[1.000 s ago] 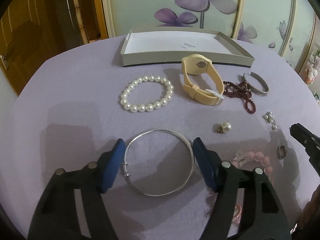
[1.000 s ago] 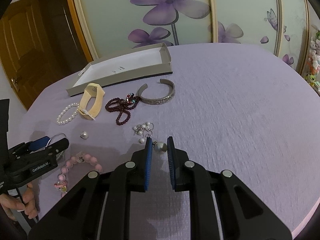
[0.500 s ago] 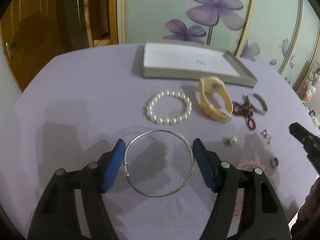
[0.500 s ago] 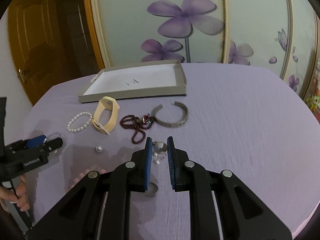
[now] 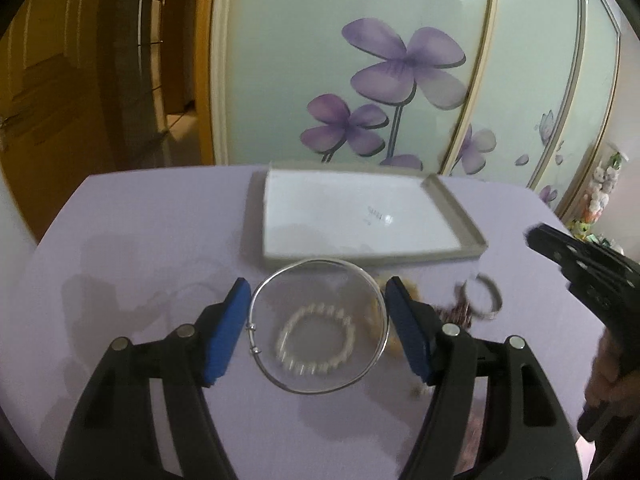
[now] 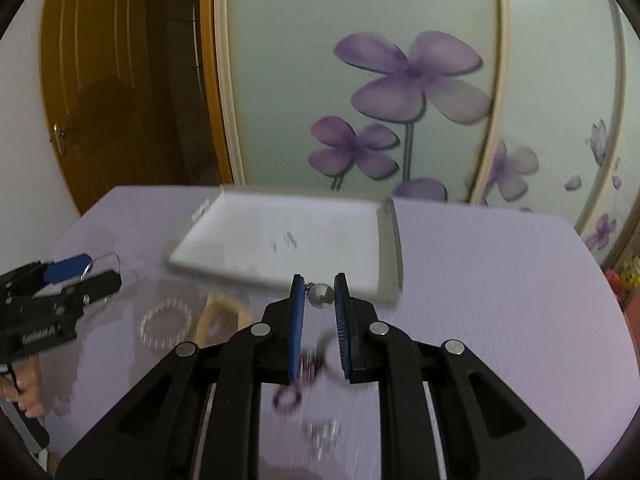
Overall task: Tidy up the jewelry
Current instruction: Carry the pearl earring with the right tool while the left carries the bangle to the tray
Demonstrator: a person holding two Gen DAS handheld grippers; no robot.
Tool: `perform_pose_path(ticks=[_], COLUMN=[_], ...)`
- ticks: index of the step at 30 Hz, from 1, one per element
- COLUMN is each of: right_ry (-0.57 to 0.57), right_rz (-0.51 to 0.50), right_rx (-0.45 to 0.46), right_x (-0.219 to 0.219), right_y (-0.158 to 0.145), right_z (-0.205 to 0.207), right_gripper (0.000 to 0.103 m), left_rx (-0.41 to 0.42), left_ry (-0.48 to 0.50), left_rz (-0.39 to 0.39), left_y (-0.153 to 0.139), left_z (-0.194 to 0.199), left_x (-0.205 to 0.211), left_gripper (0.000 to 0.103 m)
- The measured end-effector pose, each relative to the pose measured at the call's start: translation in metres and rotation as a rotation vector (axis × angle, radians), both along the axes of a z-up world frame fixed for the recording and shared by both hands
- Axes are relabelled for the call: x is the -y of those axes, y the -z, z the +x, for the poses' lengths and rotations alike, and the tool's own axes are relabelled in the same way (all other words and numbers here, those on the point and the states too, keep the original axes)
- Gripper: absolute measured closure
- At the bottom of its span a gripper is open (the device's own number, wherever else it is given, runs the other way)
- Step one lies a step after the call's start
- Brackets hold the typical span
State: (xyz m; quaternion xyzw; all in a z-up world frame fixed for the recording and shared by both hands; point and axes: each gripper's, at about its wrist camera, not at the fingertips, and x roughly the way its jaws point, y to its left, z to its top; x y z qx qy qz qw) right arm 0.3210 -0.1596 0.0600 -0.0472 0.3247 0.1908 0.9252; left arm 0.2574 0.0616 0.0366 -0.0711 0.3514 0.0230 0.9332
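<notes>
Left tongs (image 5: pixel 318 320) pinching a silver bangle (image 5: pixel 318 326), right tongs (image 6: pixel 319 314) pinching a pearl (image 6: pixel 321 295), both tilted down above the table (image 5: pixel 160 232).

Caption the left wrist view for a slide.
Left gripper carries a silver bangle above the pearl bracelet, toward the white tray.

Both wrist fisheyes look forward and down, raised over the table (image 5: pixel 132 216); shared: grey tray (image 5: pixel 452 212) at centre, floral panels behind.

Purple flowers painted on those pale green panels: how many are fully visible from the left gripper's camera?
2: a large purple flower on the middle panel, a smaller purple flower lower left. Others are partly hidden.
</notes>
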Motion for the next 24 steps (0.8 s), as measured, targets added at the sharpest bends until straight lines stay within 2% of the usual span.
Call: perform_pose_path(ticks=[6,12,17,24], right_ry=[-0.002,0.045,0.079,0.074], right_rz=[0.017,0.026,0.057,0.044], right_rx=[-0.097,-0.262,-0.354,-0.365], right_x=[-0.018,-0.028,-0.027,-0.034], right_y=[0.012,0.057,0.085,0.09], right_z=[0.092,0.173,0.205,0.211], right_gripper=[0.087,0.087,0.087,0.087], left_rx=[0.041,0.013,0.008,-0.008], left_ry=[-0.007,-0.046,-0.045,-0.04], left_rz=[0.036,0.07,0.138,0.147], left_y=[-0.013,0.004,0.017,0.029], left_z=[0.062,0.126,0.152,0.173], left_x=[-0.001,-0.003,0.006,0.011], left_gripper=[0.034,0.034,0.034,0.034])
